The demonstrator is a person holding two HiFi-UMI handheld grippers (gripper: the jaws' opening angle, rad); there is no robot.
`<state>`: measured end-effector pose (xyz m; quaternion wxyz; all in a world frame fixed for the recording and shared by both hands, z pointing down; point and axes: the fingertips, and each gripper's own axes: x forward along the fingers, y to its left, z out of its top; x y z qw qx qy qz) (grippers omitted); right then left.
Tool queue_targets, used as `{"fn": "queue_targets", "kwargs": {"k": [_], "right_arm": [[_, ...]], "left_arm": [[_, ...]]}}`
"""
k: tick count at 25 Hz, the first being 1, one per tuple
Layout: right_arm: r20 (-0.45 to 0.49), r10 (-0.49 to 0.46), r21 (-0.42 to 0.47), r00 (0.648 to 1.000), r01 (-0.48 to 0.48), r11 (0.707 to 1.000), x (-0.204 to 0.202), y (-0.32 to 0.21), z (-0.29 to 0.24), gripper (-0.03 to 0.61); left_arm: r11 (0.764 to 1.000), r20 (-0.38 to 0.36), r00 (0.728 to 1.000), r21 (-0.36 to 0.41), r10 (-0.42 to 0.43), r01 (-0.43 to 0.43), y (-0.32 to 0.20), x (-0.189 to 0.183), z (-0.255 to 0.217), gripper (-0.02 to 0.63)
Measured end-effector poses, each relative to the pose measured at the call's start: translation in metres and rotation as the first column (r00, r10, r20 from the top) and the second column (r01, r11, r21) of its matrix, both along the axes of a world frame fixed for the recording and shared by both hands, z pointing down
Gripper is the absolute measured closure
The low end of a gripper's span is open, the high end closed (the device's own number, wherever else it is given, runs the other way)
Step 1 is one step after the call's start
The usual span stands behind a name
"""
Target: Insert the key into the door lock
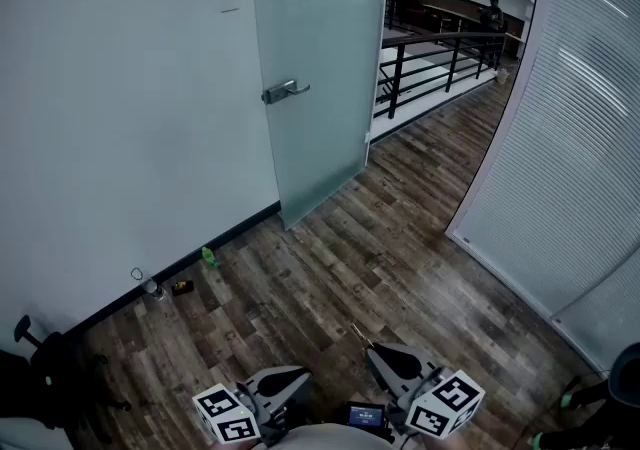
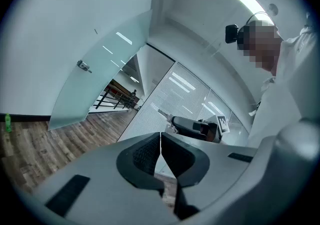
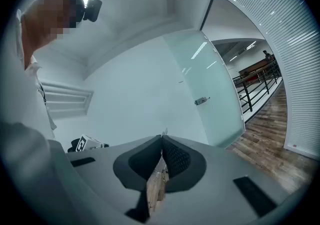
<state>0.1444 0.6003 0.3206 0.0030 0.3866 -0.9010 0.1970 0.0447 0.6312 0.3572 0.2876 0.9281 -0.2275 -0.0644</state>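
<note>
A frosted glass door point(image 1: 320, 68) stands ajar against the pale wall, with a metal lever handle point(image 1: 285, 91) at its edge; no keyhole can be made out at this distance. Both grippers hang low, far short of the door. My right gripper point(image 1: 373, 349) is shut on a small key point(image 1: 359, 334) whose thin metal tip pokes out past the pads point(image 3: 164, 132). Beside it, my left gripper point(image 1: 298, 375) is shut with nothing between its pads point(image 2: 150, 154). The left gripper view shows the right gripper point(image 2: 192, 126) with the key point(image 2: 163, 113), and the handle point(image 2: 83, 65) far off. The handle point(image 3: 201, 101) also shows in the right gripper view.
Dark wood-plank floor runs to the door. A green bottle point(image 1: 209, 257) and small items point(image 1: 152, 290) lie at the wall's base. A glass wall with blinds point(image 1: 570, 138) curves along the right. A black railing point(image 1: 430, 63) stands beyond the doorway. A dark chair point(image 1: 40, 368) sits lower left.
</note>
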Motion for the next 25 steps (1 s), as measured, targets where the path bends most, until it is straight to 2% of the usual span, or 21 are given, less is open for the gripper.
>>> {"fn": "queue_targets", "kwargs": {"k": [11,16,25], "right_arm": [[-0.028,0.001,-0.001,1.0,-0.001,1.0,0.0,-0.002,0.001,0.563],[-0.092,0.048,0.058,0.995,-0.043,0.997,0.003,-0.005,-0.002,0.563],[-0.046,0.123,0.007,0.991,-0.122,0.992,0.034,-0.008,0.003,0.563]], "left_arm": [[1.0,0.008,1.0,0.003,0.011,-0.011,-0.002,0.001,-0.002,0.595],[1.0,0.01,1.0,0.005,0.005,-0.005,-0.001,0.001,-0.001,0.595],[1.0,0.017,1.0,0.004,-0.021,0.021,-0.001,0.007,-0.002,0.595]]}}
